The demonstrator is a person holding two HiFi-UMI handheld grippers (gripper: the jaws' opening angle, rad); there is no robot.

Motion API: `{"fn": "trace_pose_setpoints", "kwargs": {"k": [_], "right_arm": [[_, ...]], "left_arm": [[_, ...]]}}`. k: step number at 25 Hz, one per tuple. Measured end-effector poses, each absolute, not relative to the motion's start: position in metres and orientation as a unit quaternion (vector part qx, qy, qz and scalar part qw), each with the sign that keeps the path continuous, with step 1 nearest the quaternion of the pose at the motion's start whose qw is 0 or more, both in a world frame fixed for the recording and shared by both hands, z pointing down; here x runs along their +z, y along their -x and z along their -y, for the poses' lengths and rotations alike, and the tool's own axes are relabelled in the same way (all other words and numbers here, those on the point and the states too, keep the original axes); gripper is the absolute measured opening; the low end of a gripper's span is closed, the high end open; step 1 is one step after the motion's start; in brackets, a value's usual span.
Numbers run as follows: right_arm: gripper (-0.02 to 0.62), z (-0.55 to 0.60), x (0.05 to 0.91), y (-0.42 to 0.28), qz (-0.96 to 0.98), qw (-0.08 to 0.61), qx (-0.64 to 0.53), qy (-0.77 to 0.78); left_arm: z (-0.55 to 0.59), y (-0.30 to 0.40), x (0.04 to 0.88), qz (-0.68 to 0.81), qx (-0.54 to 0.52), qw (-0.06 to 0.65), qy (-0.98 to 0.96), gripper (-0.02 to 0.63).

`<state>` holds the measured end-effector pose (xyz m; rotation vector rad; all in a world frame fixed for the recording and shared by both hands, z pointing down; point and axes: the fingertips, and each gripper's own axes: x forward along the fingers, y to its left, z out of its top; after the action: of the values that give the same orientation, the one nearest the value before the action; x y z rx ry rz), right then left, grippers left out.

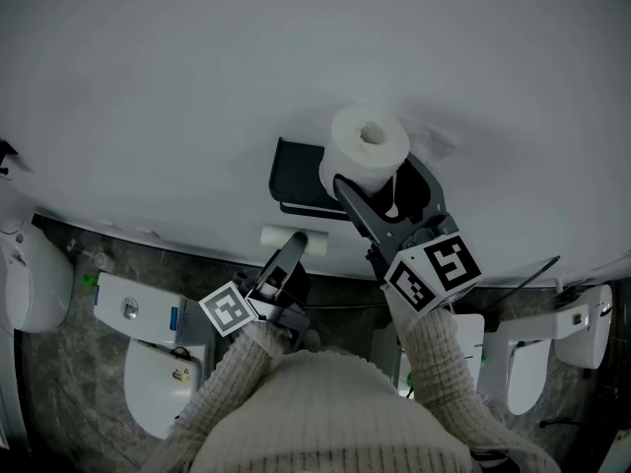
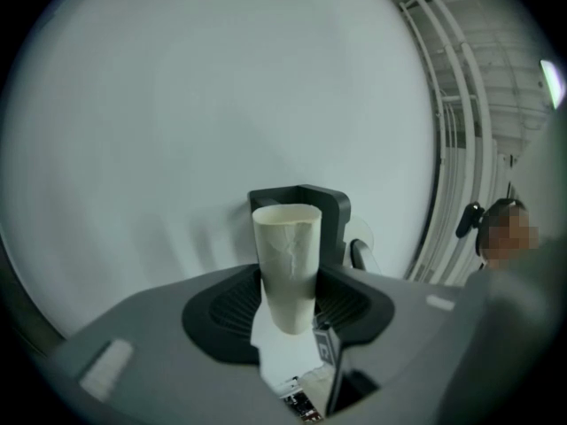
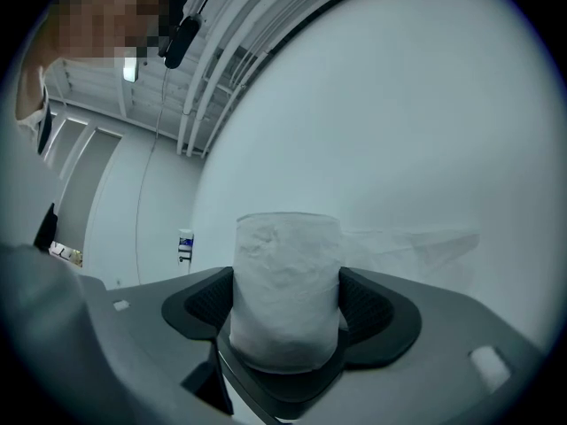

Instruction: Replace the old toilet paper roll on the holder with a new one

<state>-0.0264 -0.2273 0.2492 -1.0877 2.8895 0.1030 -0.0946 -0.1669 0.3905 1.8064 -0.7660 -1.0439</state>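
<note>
A full white toilet paper roll (image 1: 367, 148) sits upright between the jaws of my right gripper (image 1: 380, 177), close to the white wall and just right of the black wall holder (image 1: 296, 173). In the right gripper view both pads touch the sides of the roll (image 3: 285, 286). My left gripper (image 1: 294, 244) is lower and to the left, shut on the empty cardboard tube (image 1: 286, 237). In the left gripper view the tube (image 2: 288, 259) stands between the jaws, with a scrap of paper hanging under it and the holder (image 2: 330, 204) right behind it.
The white wall (image 1: 197, 77) fills the top of the head view. Below lie a dark tiled floor and white toilets at the left (image 1: 39, 279), lower left (image 1: 148, 358) and right (image 1: 537, 358). Pipes (image 2: 461, 131) run up the wall at the right.
</note>
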Motion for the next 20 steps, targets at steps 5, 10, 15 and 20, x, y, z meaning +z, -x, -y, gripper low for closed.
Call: {"fn": "trace_pose_setpoints", "kwargs": {"k": [5,10,15,20], "right_arm": [[0.36,0.227,0.25,0.025,-0.933,0.027,0.032,0.358],[0.362,0.227,0.25,0.022,-0.93,0.028,0.032,0.366],[0.362,0.222,0.248,0.012,-0.925,0.041,0.022,0.378],[0.359,0.215,0.243,0.007,-0.923,0.063,0.016,0.379]], "left_arm": [[0.166,0.094,0.392,0.309,-0.419,0.446,-0.728,0.179],[0.165,0.096,0.396,0.31,-0.418,0.451,-0.725,0.179],[0.161,0.093,0.398,0.304,-0.415,0.457,-0.726,0.179],[0.161,0.086,0.401,0.292,-0.411,0.468,-0.726,0.179]]}}
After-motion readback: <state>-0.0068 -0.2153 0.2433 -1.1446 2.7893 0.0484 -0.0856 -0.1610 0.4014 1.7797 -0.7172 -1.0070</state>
